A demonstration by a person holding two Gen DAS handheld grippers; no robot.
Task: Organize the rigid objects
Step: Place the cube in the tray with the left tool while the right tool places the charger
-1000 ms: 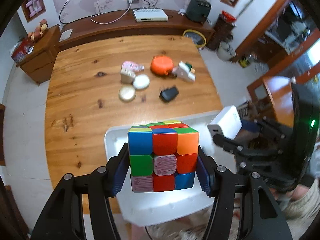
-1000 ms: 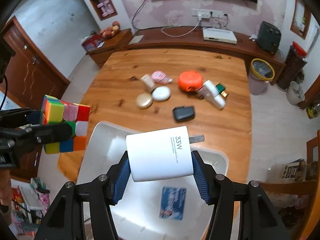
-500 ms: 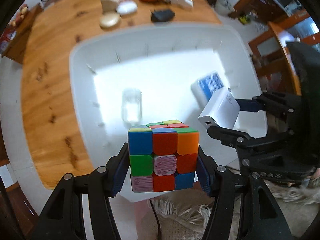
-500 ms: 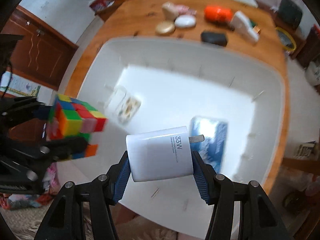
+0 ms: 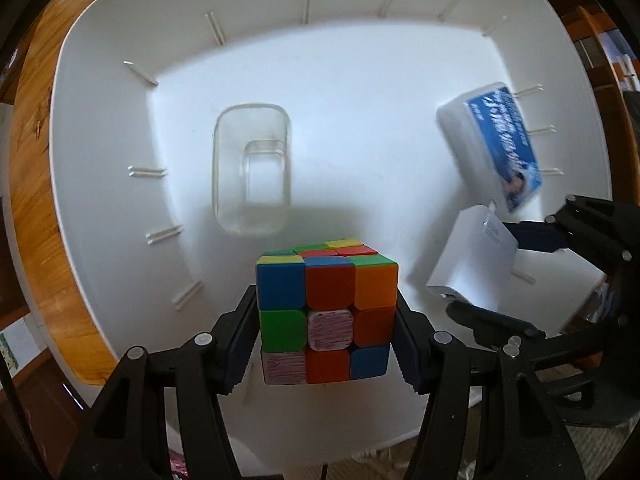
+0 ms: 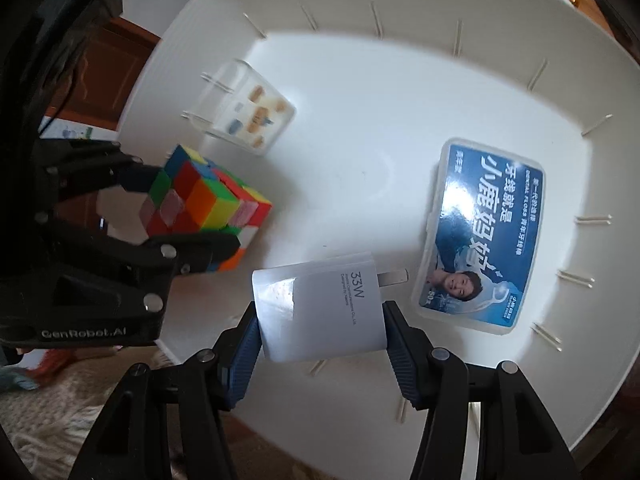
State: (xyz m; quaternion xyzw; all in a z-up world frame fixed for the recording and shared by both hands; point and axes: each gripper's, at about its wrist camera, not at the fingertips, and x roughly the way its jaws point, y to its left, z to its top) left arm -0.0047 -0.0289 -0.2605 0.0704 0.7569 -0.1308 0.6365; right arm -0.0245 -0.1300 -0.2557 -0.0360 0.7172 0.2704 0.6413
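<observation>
Two items already lay in the white bin (image 5: 120,80): a clear box (image 5: 252,168) and a floss case (image 6: 480,236). Left gripper (image 5: 326,320) jaws pinched the cube (image 5: 326,312) at lower centre; right gripper (image 6: 320,336) jaws pinched the charger (image 6: 320,312), both above the bin, unreleased.

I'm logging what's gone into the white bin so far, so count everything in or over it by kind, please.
Puzzle cube, held over the bin by the left gripper: 1
Phone charger, held by the right gripper: 1
Clear plastic box, lying in bin: 1
Blue-label floss box, lying in bin: 1
Total: 4
</observation>
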